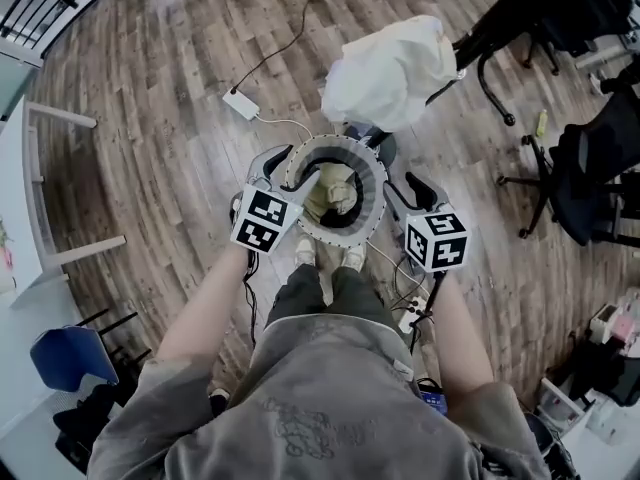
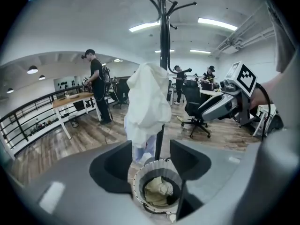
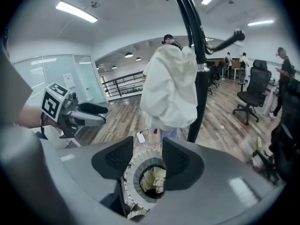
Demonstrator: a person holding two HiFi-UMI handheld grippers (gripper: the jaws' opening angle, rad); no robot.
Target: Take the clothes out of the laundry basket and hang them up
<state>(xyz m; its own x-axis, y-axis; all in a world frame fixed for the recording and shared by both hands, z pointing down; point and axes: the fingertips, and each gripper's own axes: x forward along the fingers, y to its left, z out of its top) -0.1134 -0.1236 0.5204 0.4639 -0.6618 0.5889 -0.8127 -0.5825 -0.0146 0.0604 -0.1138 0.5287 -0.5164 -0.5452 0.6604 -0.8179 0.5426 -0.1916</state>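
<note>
A round laundry basket (image 1: pixel 377 182) with a pale rim stands on the wood floor in front of the person's feet. A beige garment (image 1: pixel 333 194) lies crumpled inside it. My left gripper (image 1: pixel 271 164) hovers at the basket's left rim, open and empty. At the right rim my right gripper (image 1: pixel 411 191) is also open, nothing between its fingers. The left gripper view looks down between parted jaws at the basket (image 2: pixel 138 182) and garment (image 2: pixel 158 191). In the right gripper view the garment (image 3: pixel 153 179) shows in the jaw gap. A white garment (image 1: pixel 391 66) hangs on the black coat stand (image 2: pixel 163 27) behind the basket.
A white power adapter (image 1: pixel 241 104) and its cable lie on the floor beyond the basket. A power strip (image 1: pixel 411 314) sits by the person's right foot. Black office chairs (image 1: pixel 590 168) stand at the right, a blue chair (image 1: pixel 62 356) at lower left. People stand in the background.
</note>
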